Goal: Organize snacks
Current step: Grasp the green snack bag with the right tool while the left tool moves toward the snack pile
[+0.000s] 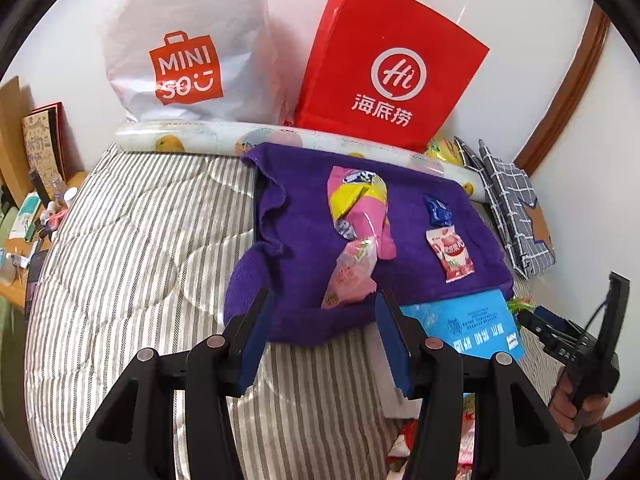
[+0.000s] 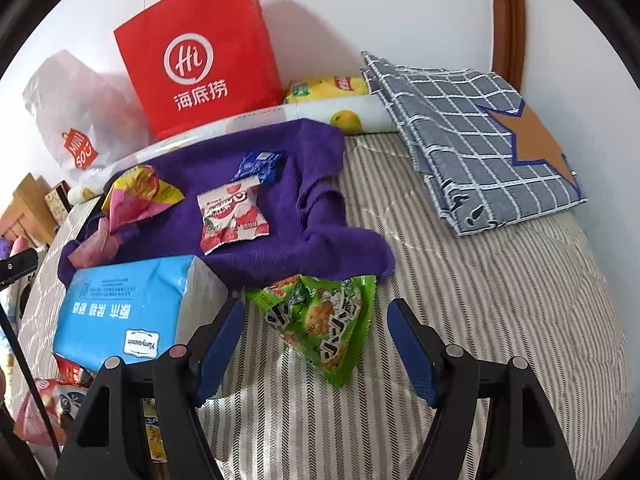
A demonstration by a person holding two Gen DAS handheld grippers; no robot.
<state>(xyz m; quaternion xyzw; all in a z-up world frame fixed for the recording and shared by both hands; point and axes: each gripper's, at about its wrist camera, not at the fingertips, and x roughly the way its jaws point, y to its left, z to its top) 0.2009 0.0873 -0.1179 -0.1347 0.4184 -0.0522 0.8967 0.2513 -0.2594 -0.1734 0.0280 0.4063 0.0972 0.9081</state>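
Green snack packet [image 2: 320, 320] lies nearest, on the striped bed [image 2: 480, 320] just ahead of my right tool [image 2: 316, 344], whose jaws stand apart with nothing between them. My left tool [image 1: 324, 332] is also apart and empty, hovering at the near edge of the purple towel [image 1: 304, 216]. On the towel, left to right: pale pink packet [image 1: 350, 274], pink-yellow wrapper [image 1: 358, 204], blue candy [image 1: 438, 210], strawberry packet [image 1: 454, 256]. For the green packet I would come down straddling its middle and close on the crinkled body, not a corner. Blue tissue pack [image 2: 132, 308] crowds the left finger; the towel's fold touches the packet's far end. Red paper bag [image 2: 200, 52] and folded checked cloth [image 2: 472, 136] sit well behind.
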